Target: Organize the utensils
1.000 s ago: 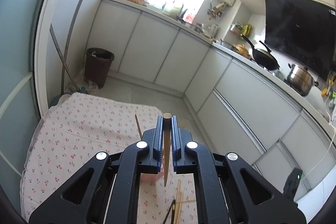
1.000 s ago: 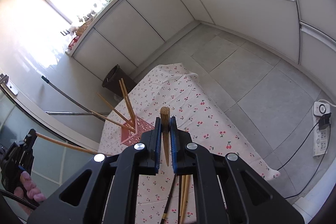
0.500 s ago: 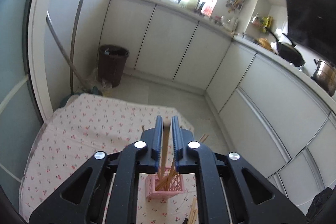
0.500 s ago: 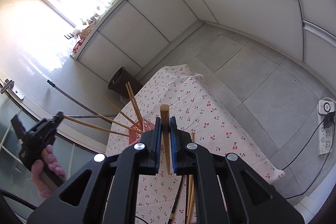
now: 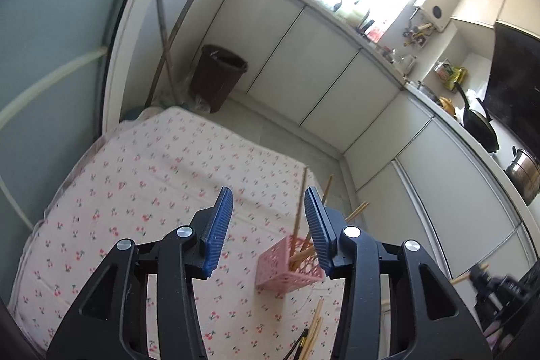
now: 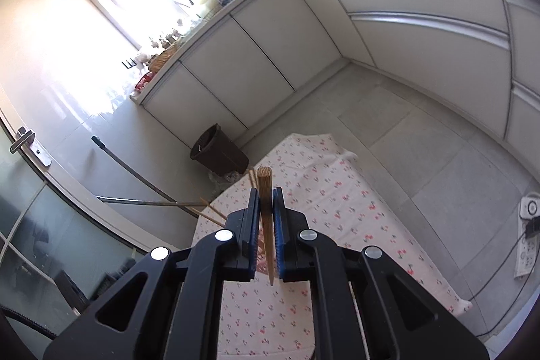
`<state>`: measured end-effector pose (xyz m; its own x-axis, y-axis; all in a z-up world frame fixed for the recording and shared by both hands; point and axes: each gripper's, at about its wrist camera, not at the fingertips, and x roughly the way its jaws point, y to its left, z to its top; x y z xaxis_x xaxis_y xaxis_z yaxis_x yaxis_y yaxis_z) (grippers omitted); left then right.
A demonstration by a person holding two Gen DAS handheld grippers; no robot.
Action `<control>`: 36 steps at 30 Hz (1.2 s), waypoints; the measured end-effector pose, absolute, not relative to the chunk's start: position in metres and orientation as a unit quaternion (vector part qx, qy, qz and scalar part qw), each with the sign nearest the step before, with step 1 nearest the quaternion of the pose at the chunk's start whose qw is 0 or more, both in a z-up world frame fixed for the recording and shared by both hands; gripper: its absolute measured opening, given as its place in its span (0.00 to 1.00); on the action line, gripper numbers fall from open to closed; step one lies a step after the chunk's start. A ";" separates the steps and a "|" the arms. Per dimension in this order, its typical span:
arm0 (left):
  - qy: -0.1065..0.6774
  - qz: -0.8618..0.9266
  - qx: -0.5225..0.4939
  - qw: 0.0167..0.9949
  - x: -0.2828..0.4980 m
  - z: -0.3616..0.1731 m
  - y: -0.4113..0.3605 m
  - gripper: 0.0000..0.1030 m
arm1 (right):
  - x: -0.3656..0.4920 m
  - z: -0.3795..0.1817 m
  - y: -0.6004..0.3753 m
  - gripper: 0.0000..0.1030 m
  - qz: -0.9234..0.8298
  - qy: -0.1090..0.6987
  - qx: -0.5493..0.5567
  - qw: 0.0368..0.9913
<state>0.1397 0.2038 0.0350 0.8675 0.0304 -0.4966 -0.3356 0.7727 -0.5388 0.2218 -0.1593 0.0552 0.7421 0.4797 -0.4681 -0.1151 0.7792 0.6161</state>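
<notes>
My right gripper (image 6: 266,218) has its jaws clamped on one wooden chopstick (image 6: 265,211), held upright above the near part of the cherry-print desk (image 6: 337,191). More chopsticks (image 6: 212,211) slant past its left edge.

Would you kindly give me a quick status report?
Left gripper open, empty. Right gripper shut on chopstick. Pink basket holds several chopsticks; loose chopsticks on tablecloth.

We see a matt wooden chopstick (image 6: 265,211) between ribbed blue rubbery pads (image 5: 217,225), a perforated pink plastic basket (image 5: 287,272), and cherry-print cloth (image 5: 152,171) on the worktop.
</notes>
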 end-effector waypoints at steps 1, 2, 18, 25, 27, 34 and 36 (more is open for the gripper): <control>0.242 0.100 -0.327 0.908 0.140 0.031 0.206 0.42 | 0.225 0.061 -0.154 0.08 0.168 0.313 0.284 0.891; 0.245 0.098 -0.333 0.905 0.141 0.029 0.209 0.42 | 0.229 0.065 -0.150 0.08 0.168 0.310 0.282 0.892; 0.265 0.073 -0.305 0.912 0.156 0.023 0.191 0.42 | 0.301 0.047 -0.076 0.13 0.147 0.333 0.227 0.904; 0.259 0.035 -0.252 0.932 0.151 0.034 0.154 0.42 | 0.283 0.027 -0.066 0.16 0.160 0.346 0.178 0.907; 0.261 0.024 -0.239 0.935 0.151 0.035 0.142 0.42 | 0.270 0.020 -0.067 0.20 0.159 0.351 0.158 0.909; 0.306 0.006 -0.184 0.934 0.160 0.019 0.106 0.47 | 0.240 -0.005 -0.078 0.34 0.155 0.374 0.126 0.906; 0.321 0.003 -0.170 0.931 0.163 0.009 0.098 0.48 | 0.235 -0.010 -0.082 0.37 0.152 0.378 0.119 0.905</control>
<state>0.1631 0.0977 0.0093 0.7934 -0.1032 -0.5998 -0.1159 0.9419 -0.3154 0.2350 -0.0816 -0.0104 0.6672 0.3659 -0.6488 -0.1858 0.9253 0.3307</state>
